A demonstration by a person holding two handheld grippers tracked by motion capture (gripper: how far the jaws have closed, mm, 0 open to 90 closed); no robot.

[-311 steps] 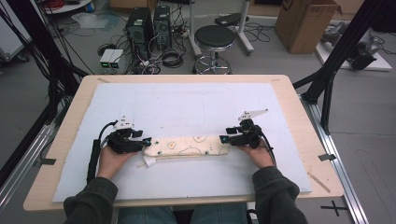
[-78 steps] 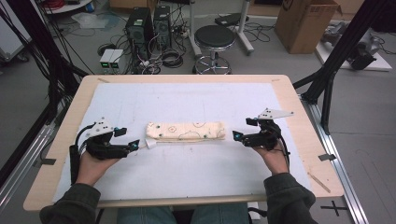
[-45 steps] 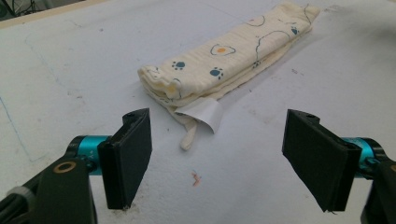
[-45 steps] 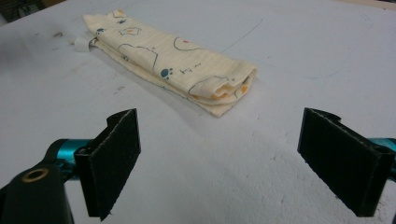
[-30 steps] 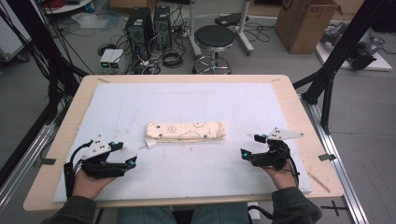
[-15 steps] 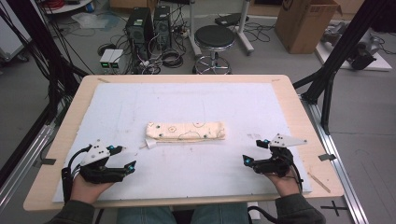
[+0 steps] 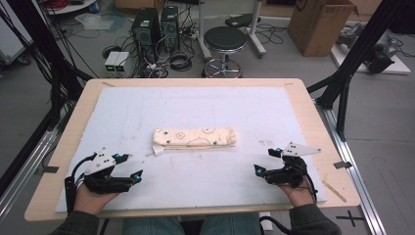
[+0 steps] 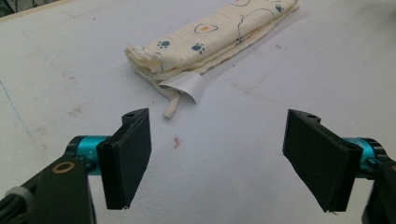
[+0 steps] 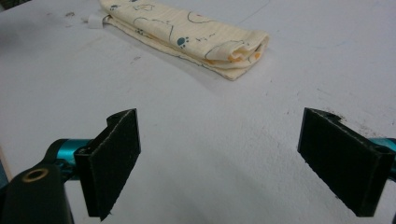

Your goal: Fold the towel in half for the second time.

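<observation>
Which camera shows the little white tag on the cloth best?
The left gripper view: the tag sits close, curling from the cloth. The high view shows it tiny; the right gripper view shows a far-off bit.

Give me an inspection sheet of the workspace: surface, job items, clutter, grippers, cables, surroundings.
Surface: white mat on a wooden table; faint scuffs and a small reddish speck.
Job's things: folded cream cloth with paw prints lying flat mid-mat; a white label sticks out at its left end.
Clutter: nothing seen on the mat.
Grippers: left gripper and right gripper near the front edge, jaws wide apart, holding nothing, well clear of the cloth.
Cables: black cable loops beside the left hand; loose cables on the floor.
Surroundings: stool, computer towers, cardboard box behind the table.
</observation>
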